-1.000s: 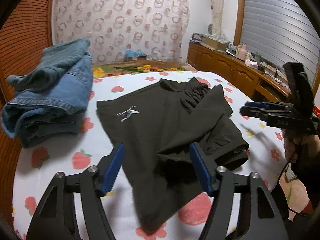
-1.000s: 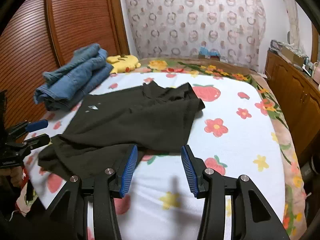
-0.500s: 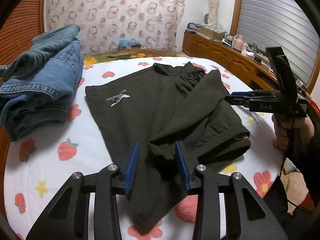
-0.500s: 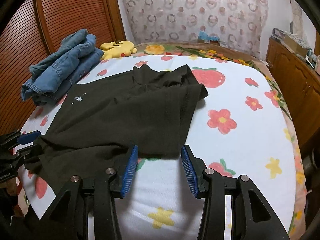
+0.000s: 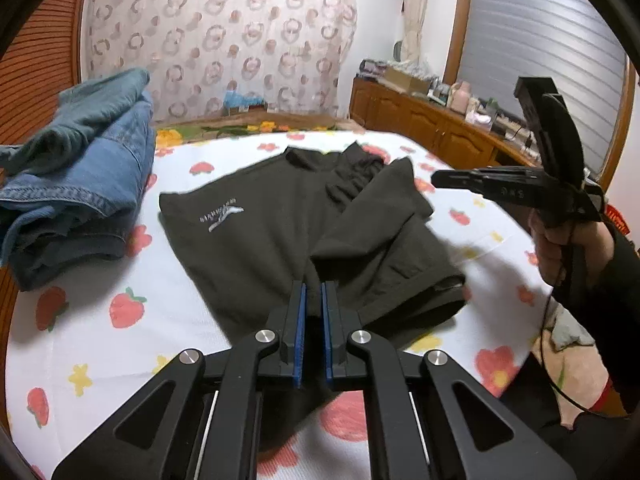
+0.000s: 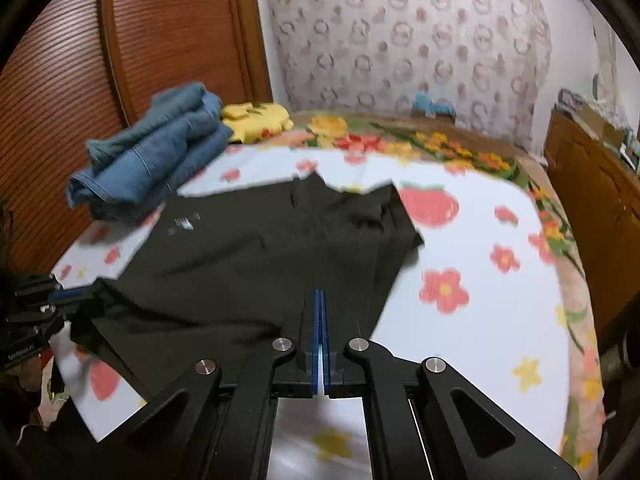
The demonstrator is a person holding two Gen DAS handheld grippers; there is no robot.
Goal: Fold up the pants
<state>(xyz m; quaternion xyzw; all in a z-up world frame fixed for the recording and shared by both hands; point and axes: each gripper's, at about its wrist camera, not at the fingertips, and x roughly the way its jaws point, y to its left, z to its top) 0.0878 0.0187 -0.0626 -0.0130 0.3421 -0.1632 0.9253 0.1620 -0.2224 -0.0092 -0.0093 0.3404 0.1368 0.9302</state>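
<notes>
Your left gripper [image 5: 313, 300] is clamped on a bunched edge of the black pants [image 5: 280, 224], with dark cloth filling the narrow gap between its blue pads [image 5: 301, 332]. Your right gripper [image 6: 320, 300] is pressed fully together at the pants' near edge; whether any cloth is pinched between those pads you cannot tell from either view.

The pants lie spread on the bed [image 6: 500, 320], on a white sheet printed with strawberries and flowers, one leg folded across the other and a small white logo [image 5: 222, 216] facing up. Just beside the pants, on the side toward the brown slatted wall [image 6: 168, 36], sits a heap of blue jeans [image 5: 76, 184]. Beyond the jeans lies a yellow plush toy [image 6: 256, 120]. Past the pants hangs a ring-patterned curtain [image 6: 400, 36], and a cluttered wooden cabinet [image 5: 432, 132] stands by the shuttered window [image 5: 540, 48].
</notes>
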